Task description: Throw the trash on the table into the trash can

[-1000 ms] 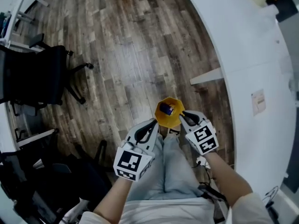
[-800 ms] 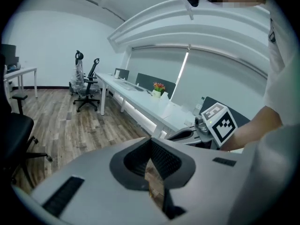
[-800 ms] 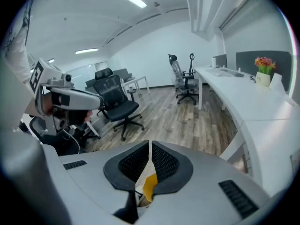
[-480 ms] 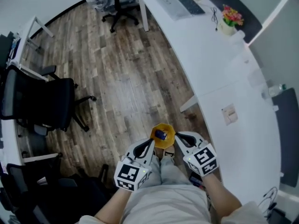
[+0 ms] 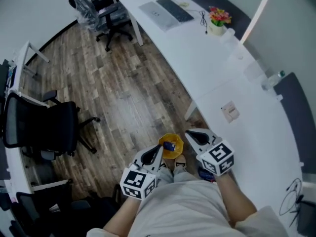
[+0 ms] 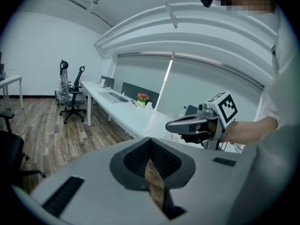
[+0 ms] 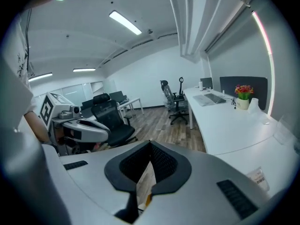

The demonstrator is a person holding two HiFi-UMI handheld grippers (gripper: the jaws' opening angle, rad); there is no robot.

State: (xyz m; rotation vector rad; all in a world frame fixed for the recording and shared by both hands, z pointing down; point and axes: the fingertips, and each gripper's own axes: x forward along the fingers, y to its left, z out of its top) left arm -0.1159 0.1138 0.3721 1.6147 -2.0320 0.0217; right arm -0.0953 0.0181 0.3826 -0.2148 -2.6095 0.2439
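blue trash (image 5: 169, 145) lies in yellow can (image 5: 177, 141) — below, between left gripper (image 5: 158, 150) and right gripper (image 5: 189, 133); both closed

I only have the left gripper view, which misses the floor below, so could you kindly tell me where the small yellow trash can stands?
Observer: In the head view, the small yellow trash can stands on the brown wooden floor, between the left gripper and the right gripper.
Operator: Is anything inside it?
Observer: Yes, a small blue item lies inside.
Operator: Is the right gripper carrying anything?
Observer: No; its own view shows its jaws shut, nothing gripped.
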